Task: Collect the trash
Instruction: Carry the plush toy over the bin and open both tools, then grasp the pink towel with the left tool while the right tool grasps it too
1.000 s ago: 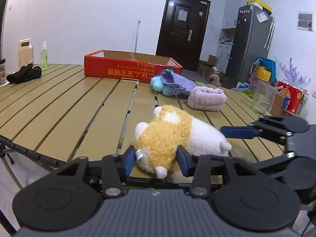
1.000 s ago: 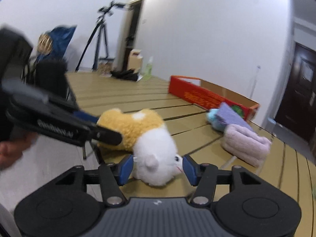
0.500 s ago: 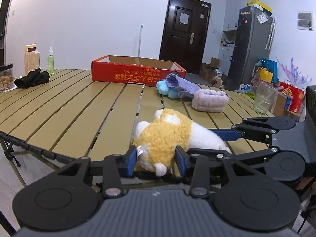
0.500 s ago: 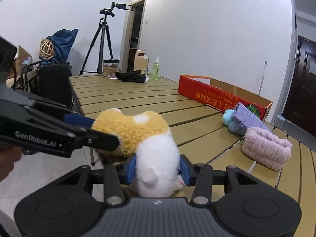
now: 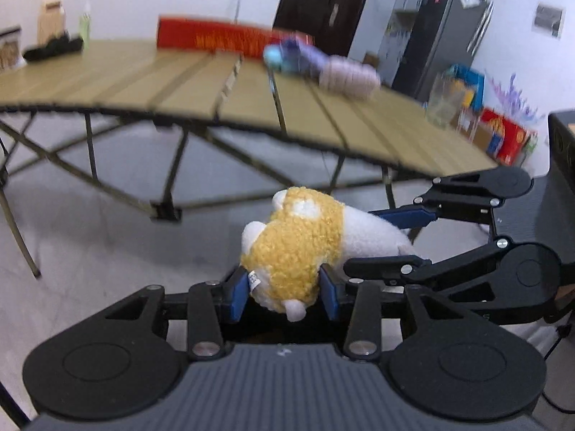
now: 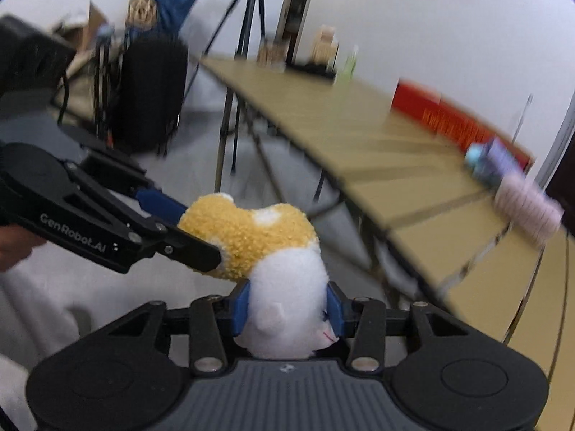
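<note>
A yellow and white plush toy (image 5: 298, 248) hangs in the air over the grey floor, in front of the table's near edge and below its top. My left gripper (image 5: 284, 296) is shut on its yellow end, the blue pads pressing into the fur on both sides. My right gripper (image 6: 287, 309) is shut on the white end (image 6: 287, 287). In the left wrist view the right gripper (image 5: 388, 240) reaches in from the right. The left gripper (image 6: 194, 231) comes in from the left in the right wrist view. Both views are blurred.
The slatted folding table (image 5: 323, 115) stands ahead with a red cardboard box (image 5: 230, 37), a blue and purple cloth item (image 5: 287, 55) and a pink rolled towel (image 5: 348, 75) on it. A black chair (image 6: 151, 89) and tripod (image 6: 248, 18) stand at the left.
Both grippers have carried the plush toy off the tabletop, back and down; it now hangs over the floor. The right jaws narrowed onto the white end early on.
</note>
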A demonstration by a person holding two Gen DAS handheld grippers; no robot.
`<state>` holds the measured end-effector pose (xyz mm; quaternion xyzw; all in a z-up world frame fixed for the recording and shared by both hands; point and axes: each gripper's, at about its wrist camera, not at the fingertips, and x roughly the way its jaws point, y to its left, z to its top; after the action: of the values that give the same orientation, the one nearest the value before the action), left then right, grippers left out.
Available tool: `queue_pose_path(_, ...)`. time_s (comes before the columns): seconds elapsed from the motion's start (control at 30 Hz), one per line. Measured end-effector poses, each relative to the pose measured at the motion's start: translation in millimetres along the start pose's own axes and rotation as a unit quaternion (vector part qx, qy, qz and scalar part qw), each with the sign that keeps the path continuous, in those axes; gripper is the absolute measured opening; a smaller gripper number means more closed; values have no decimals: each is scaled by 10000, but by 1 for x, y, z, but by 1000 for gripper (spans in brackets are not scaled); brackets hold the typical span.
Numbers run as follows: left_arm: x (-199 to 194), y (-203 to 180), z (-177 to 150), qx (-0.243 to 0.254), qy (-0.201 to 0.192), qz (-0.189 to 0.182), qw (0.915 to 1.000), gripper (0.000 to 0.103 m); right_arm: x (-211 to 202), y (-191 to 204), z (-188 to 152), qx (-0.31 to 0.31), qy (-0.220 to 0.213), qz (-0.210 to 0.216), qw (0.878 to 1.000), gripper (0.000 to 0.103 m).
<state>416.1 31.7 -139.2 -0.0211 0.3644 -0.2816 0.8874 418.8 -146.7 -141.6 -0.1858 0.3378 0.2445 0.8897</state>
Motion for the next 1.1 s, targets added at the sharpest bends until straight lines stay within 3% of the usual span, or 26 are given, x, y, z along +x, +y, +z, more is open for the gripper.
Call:
queue_pose_path(0.07,23,-4,-1,-11,236,107,9997,49,16,-5,-7,58,354,-96,9993,46)
queue_pose_path(0.13,47,-12,-3,314,448,501,9972,58,36,-2,-16,-6,655,-377,9971,51)
queue_pose_path(0.17,59,-17,-4,571,575,804,9935,62,45,1,-20,-116,851,-470,9952,52)
queue_pose_path(0.27,79,-19,-8,987,973,1071,9845,66,56,4,-30,-192,1227,-467,9912,53)
queue_pose_path(0.4,83,-8,-4,769,1160,1300,9817,72,45,-7,-27,99,1144,-295,9930,53)
queue_pose_path(0.7,63,0,12,569,974,1453,9829,76,30,-13,-18,109,868,-219,9959,55)
queue_pose_path(0.8,41,-6,26,665,901,1339,9847,76,2,-18,-5,92,535,-79,9985,53)
queue_pose_path(0.87,6,-12,45,736,479,757,9933,81,-48,-34,11,282,-251,118,9992,55)
queue_pose_path(0.9,-13,-16,55,779,102,513,9956,86,-71,-46,17,485,-624,186,9967,61)
queue_pose_path(0.93,-29,-20,65,800,-291,471,9953,91,-95,-62,23,745,-1053,185,9915,68)
queue_pose_path(1.0,-46,-28,92,709,-921,458,9922,96,-124,-97,31,1231,-1643,-41,9787,72)
queue_pose_path(1.1,-33,-37,145,340,-1323,344,9900,100,-128,-166,45,2113,-1967,-747,9545,72)
